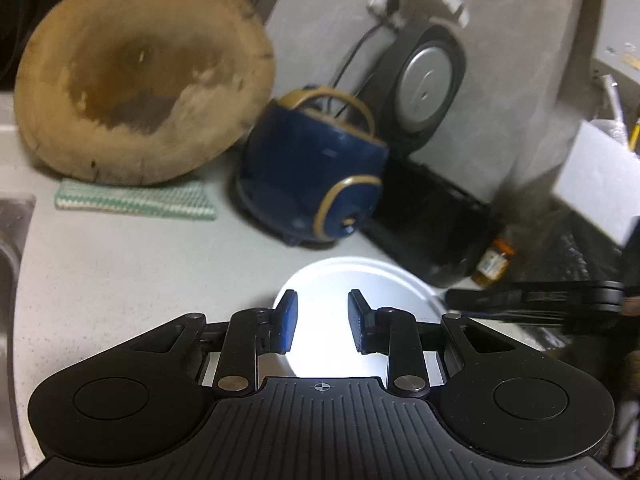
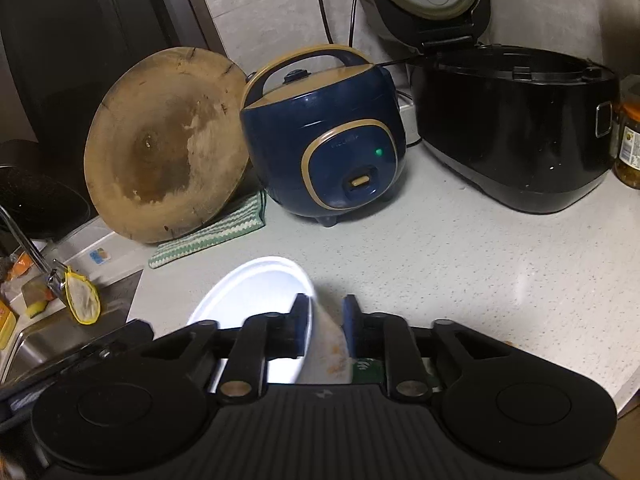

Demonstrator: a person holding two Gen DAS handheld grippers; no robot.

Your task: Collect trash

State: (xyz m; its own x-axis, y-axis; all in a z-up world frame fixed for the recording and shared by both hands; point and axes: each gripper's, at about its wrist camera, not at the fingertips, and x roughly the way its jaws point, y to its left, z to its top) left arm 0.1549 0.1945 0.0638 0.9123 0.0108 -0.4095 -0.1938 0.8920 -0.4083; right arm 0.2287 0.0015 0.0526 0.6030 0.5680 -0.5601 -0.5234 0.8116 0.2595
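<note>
A white disposable container (image 2: 248,300) with a round lid is tilted above the speckled counter (image 2: 460,264). Its translucent side wall (image 2: 328,344) carries orange food stains. My right gripper (image 2: 326,320) straddles the rim: one blue pad sits at the lid's edge, the other against the stained wall, which fills the gap. In the left wrist view the same lid (image 1: 360,280) glows white behind my left gripper (image 1: 322,320). That gripper's blue pads stand apart with nothing pressed between them. The right gripper's black fingers (image 1: 500,300) reach in from the right toward the lid's edge.
A round wooden board (image 2: 168,144) leans on the wall over a striped cloth (image 2: 208,236). Beside it stand a blue rice cooker (image 2: 324,140) and a black cooker (image 2: 516,132) with its lid up. A jar (image 2: 630,140) is far right. The sink (image 2: 36,344) lies left.
</note>
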